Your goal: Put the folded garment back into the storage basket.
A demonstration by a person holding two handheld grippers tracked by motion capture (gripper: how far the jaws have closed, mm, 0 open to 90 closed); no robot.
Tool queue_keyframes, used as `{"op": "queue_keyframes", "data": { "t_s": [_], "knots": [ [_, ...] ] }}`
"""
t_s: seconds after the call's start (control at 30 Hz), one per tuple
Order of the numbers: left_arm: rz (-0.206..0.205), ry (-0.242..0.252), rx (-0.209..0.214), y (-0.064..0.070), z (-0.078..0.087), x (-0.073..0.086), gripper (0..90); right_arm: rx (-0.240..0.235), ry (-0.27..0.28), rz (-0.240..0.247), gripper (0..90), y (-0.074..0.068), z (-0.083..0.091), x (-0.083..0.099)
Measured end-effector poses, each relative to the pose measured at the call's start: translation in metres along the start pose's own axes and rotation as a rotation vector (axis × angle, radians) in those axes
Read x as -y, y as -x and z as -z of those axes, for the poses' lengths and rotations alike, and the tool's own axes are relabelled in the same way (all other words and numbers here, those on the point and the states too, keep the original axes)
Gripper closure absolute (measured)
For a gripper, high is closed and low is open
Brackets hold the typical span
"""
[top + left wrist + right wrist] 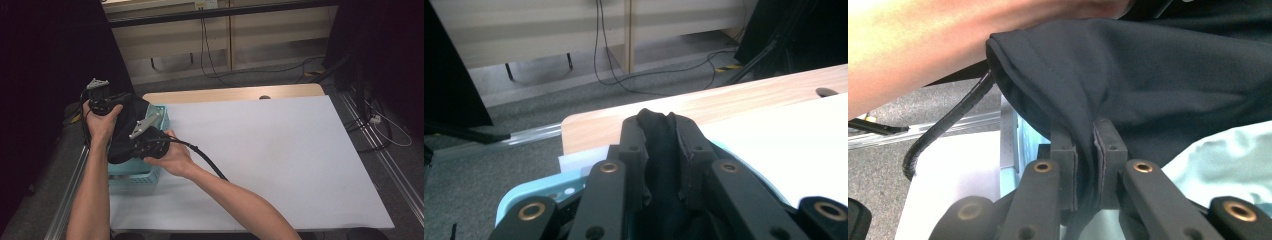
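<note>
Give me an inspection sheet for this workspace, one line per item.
Surface: white sheet over a wooden table.
Job's things: black cloth garment held above a light blue plastic basket at the table's left edge.
Clutter: nothing seen.
Grippers: left gripper and right gripper both pinch the garment.
Cables: black gripper cable crosses the sheet; wires on the floor.
Surroundings: grey carpet, pale cabinet, dark curtains.
</note>
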State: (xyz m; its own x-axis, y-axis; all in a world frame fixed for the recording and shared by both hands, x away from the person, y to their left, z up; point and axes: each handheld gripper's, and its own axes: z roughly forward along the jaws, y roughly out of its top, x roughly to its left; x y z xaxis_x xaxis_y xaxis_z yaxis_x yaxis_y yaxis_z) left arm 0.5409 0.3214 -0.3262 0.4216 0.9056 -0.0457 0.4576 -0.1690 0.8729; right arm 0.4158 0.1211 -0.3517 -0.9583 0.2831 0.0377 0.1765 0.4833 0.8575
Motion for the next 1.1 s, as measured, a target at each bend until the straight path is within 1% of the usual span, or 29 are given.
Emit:
{"op": "queue_keyframes", "data": {
  "t_s": [0.07,0.17,0.23,0.27,0.33,0.4,0.43,0.47,0.53,0.57,0.6,0.7,0.73,0.83,0.87,0.97,1.03,1.1],
  "knots": [
    [-0.009,-0.010,0.001,-0.002,-0.002,0.001,76.7,0.000,-0.002,-0.001,82.6,0.000,-0.003,0.000],
    [-0.012,-0.019,0.005,-0.003,-0.005,0.004,76.7,-0.001,-0.009,-0.005,82.6,0.001,-0.008,0.001],
    [-0.005,-0.023,0.004,-0.005,-0.007,0.007,76.6,-0.003,-0.014,-0.010,82.6,0.001,-0.011,0.002],
    [0.006,-0.023,0.002,-0.006,-0.008,0.010,76.6,-0.002,-0.019,-0.010,82.6,0.001,-0.014,0.004],
    [0.010,-0.025,0.003,-0.007,-0.009,0.011,76.6,-0.003,-0.019,-0.006,82.6,0.001,-0.015,0.004],
    [0.006,-0.035,0.002,-0.008,-0.011,0.013,76.6,-0.005,-0.018,-0.012,82.5,0.002,-0.017,0.006],
    [-0.001,-0.038,-0.001,-0.008,-0.012,0.014,76.6,-0.004,-0.021,-0.010,82.6,0.002,-0.018,0.006],
    [-0.020,-0.058,-0.008,-0.009,-0.012,0.013,76.6,-0.003,-0.024,-0.009,82.5,0.001,-0.019,0.006],
    [-0.009,-0.059,0.008,-0.011,-0.013,0.014,76.5,-0.002,-0.030,-0.006,82.5,0.000,-0.022,0.007],
    [-0.011,-0.061,0.013,-0.012,-0.014,0.015,76.4,-0.001,-0.030,-0.005,82.5,0.000,-0.023,0.008],
    [-0.013,-0.078,0.008,-0.013,-0.016,0.018,76.4,-0.004,-0.034,-0.011,82.5,0.000,-0.026,0.008],
    [-0.003,-0.077,0.003,-0.015,-0.018,0.022,76.4,-0.003,-0.042,-0.012,82.5,-0.001,-0.029,0.009],
    [0.009,-0.072,-0.010,-0.017,-0.019,0.025,76.4,-0.005,-0.045,-0.017,82.4,0.000,-0.031,0.010],
    [0.011,-0.070,-0.004,-0.017,-0.020,0.026,76.4,-0.010,-0.046,-0.023,82.3,0.001,-0.033,0.011],
    [0.005,-0.071,-0.001,-0.017,-0.020,0.026,76.4,-0.012,-0.051,-0.028,82.3,0.001,-0.035,0.013],
    [0.002,-0.069,0.003,-0.017,-0.022,0.026,76.3,-0.012,-0.050,-0.031,82.3,0.002,-0.036,0.014],
    [-0.010,-0.073,-0.002,-0.017,-0.024,0.027,76.3,-0.012,-0.054,-0.038,82.2,0.002,-0.037,0.015],
    [-0.021,-0.078,-0.007,-0.016,-0.024,0.027,76.2,-0.011,-0.054,-0.032,82.2,0.003,-0.038,0.015]
  ]
}}
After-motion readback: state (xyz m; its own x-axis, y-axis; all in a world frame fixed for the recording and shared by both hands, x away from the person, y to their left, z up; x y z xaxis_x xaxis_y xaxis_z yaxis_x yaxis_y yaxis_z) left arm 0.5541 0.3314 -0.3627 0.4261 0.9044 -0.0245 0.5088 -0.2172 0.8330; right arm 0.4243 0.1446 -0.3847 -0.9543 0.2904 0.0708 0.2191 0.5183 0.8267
